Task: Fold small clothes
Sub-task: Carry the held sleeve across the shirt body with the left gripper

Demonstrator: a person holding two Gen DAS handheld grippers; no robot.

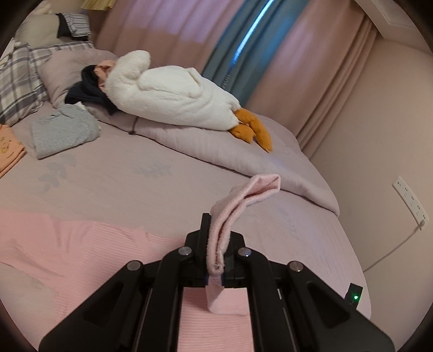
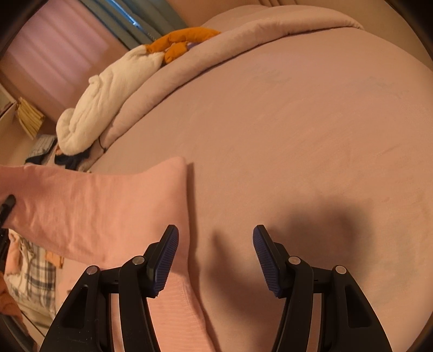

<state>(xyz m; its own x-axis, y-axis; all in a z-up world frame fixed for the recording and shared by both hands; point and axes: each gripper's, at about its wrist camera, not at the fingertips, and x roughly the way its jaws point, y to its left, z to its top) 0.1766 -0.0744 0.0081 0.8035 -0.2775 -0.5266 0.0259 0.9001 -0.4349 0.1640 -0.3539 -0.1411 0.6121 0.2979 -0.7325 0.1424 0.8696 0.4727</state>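
Mauve bed (image 1: pixel 113 176) w/ plush goose (image 1: pixel 173 100); left gripper (image 1: pixel 216 232) clenches pink garment (image 1: pixel 238 200); right gripper (image 2: pixel 215 238) spread wide, holding nothing.

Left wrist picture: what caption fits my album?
Left gripper pinches a pink cloth above the bed.

A wide bed (image 1: pixel 113 173) is covered by a mauve sheet. Pink curtains (image 1: pixel 167 24) are hung behind it, and a wall socket (image 1: pixel 410 199) is mounted on the beige wall (image 1: pixel 360 168).
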